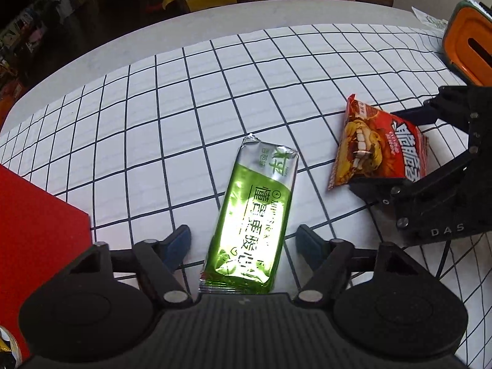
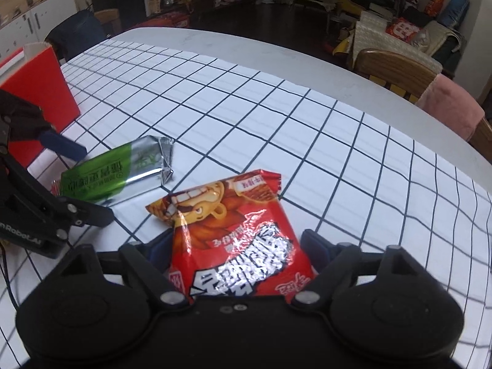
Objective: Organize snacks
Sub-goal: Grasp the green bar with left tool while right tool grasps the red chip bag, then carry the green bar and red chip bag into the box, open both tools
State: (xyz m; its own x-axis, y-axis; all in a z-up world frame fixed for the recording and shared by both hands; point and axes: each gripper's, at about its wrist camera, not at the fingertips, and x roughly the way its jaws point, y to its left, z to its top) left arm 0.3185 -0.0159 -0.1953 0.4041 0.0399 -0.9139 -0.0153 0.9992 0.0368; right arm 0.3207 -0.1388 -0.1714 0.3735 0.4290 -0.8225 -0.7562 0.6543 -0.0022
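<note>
Desk (image 1: 215, 77) under gridded cloth carries both snacks, side by side. Red packet (image 2: 233, 240) sits between the right gripper's (image 2: 236, 249) open jaws; green packet (image 1: 252, 215) between the left gripper's (image 1: 243, 240), gaps showing. Grasping step: next, probably close firmly.

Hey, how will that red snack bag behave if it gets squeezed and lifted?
The red bag looks puffy and creased, so it will probably crumple. Its glossy foil may slip. It seems light, and whatever is inside could crush.

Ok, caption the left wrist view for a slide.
Left gripper straddles a green snack pack on the checked tablecloth, pads not touching it.
</note>
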